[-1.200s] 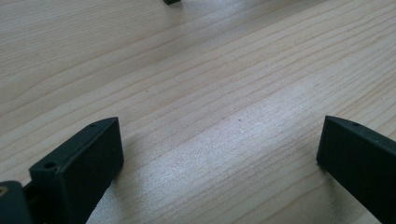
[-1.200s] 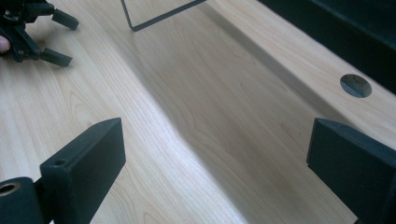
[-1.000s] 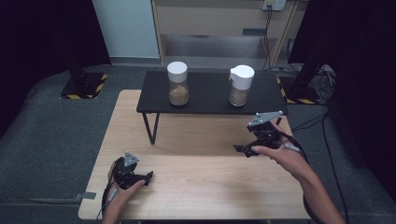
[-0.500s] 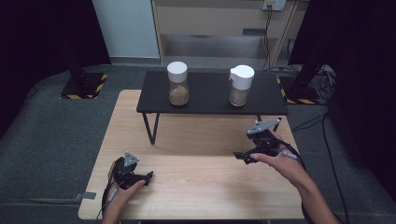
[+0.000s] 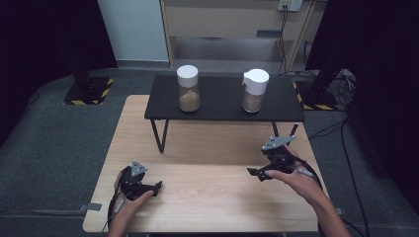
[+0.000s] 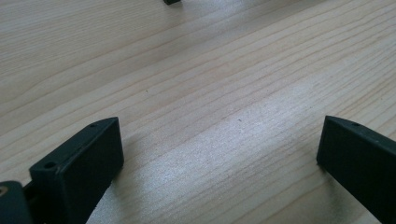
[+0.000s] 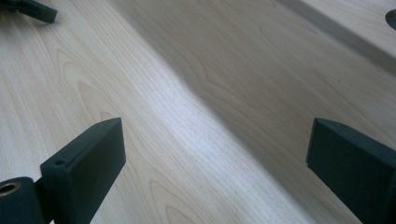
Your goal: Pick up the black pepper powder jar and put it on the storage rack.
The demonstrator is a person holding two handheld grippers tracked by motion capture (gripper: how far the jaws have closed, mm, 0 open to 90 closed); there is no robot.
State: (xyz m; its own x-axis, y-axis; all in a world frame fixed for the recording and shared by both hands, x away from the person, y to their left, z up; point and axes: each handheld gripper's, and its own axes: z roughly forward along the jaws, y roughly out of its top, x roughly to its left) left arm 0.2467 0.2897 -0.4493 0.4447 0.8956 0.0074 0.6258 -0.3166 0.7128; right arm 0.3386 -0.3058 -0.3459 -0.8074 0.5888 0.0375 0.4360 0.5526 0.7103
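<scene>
Two glass jars of brown powder stand on a low black shelf (image 5: pixel 222 111): the left jar (image 5: pixel 188 89) has a round white lid, the right jar (image 5: pixel 254 90) a white spouted lid. My left gripper (image 5: pixel 157 187) rests on the wooden table (image 5: pixel 207 197) at the front left, jaws wide apart over bare wood (image 6: pixel 219 140). My right gripper (image 5: pixel 254 173) hovers low over the table's right side, in front of the shelf. Its jaws stand open with nothing between them (image 7: pixel 215 144).
The black shelf stands on thin legs (image 5: pixel 158 136) across the table's far half. A pale cabinet (image 5: pixel 237 19) sits behind on grey carpet. Cables (image 5: pixel 346 148) trail along the floor at the right. Black stands with yellow-striped bases (image 5: pixel 86 91) flank the table.
My right gripper has sunk toward the tabletop and come nearer the front edge. The left gripper has stayed put.
</scene>
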